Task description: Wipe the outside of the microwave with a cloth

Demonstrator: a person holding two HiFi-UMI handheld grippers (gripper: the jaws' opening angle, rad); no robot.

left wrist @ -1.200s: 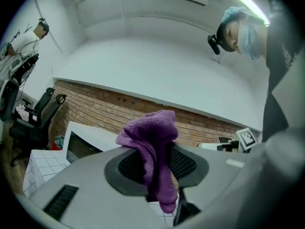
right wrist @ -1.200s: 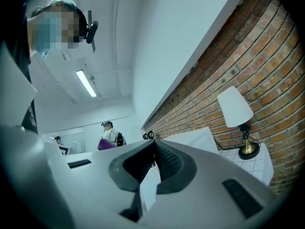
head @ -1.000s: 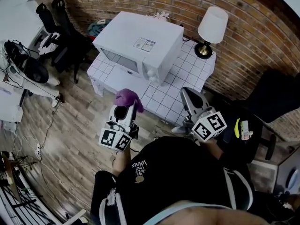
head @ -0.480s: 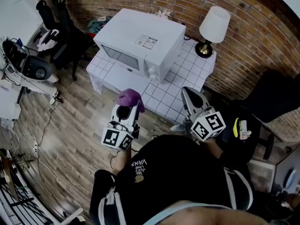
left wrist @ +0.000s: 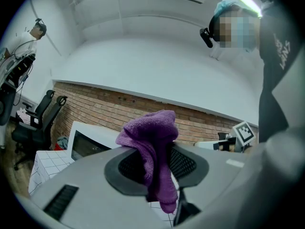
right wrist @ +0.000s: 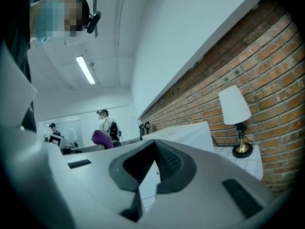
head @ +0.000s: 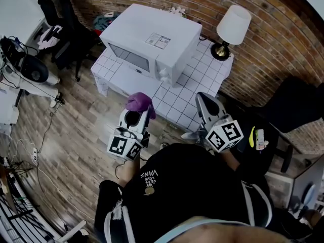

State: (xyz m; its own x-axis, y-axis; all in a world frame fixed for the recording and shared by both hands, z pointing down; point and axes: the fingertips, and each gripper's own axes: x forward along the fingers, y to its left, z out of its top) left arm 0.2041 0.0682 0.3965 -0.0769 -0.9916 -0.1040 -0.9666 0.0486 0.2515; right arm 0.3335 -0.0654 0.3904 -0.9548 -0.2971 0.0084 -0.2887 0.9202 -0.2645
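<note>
A white microwave (head: 152, 42) stands on a white tiled table (head: 177, 105) against the brick wall, its door toward the table's left front. My left gripper (head: 136, 113) is shut on a purple cloth (head: 140, 102), held just off the table's front edge, short of the microwave. In the left gripper view the purple cloth (left wrist: 152, 151) bunches up between the jaws and hangs down, with the microwave (left wrist: 90, 144) behind it. My right gripper (head: 206, 103) is shut and holds nothing, over the table's front right corner; the right gripper view shows the microwave (right wrist: 186, 132) ahead.
A table lamp (head: 230, 29) with a white shade stands at the table's back right corner. Black office chairs (head: 61, 14) and a desk with gear are at the left. A black chair (head: 298, 110) is at the right. Cables run over the wooden floor (head: 66, 151).
The view has shifted slightly; the left gripper with the cloth has edged a little up toward the table. The right gripper has barely moved.
</note>
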